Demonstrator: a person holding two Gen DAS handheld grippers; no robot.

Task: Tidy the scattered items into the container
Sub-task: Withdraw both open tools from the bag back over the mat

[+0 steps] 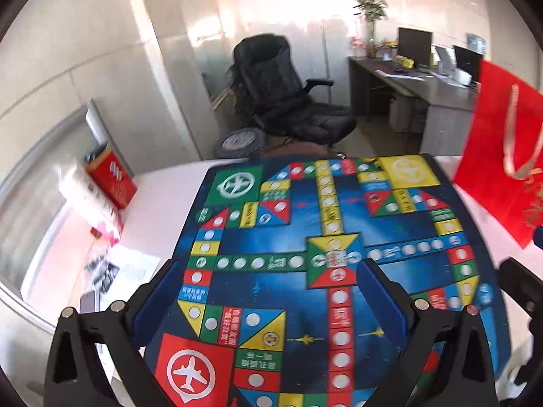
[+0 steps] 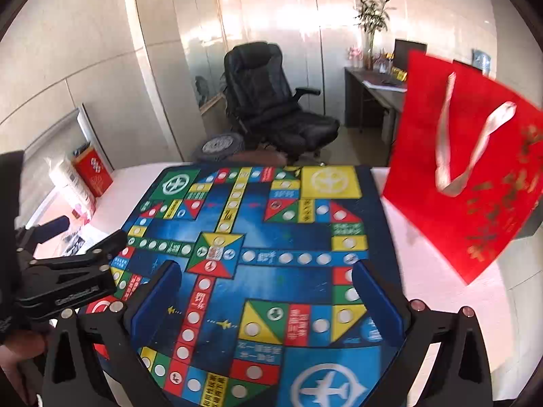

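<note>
Filling the centre and bottom of both frames, a flight-chess game mat [image 1: 339, 264] covers the white table [image 1: 159, 210], a red gift bag [image 2: 475, 183] standing at right, while left gripper [image 1: 271, 271] and right gripper [image 2: 268, 274] hover wide-jawed, holding nothing.

Red paper gift bag [image 2: 468, 183] with satin ribbon handles — the flight-chess mat [image 1: 305, 237] looks matt, cloth-like; black leather office chair [image 1: 281, 91].
</note>
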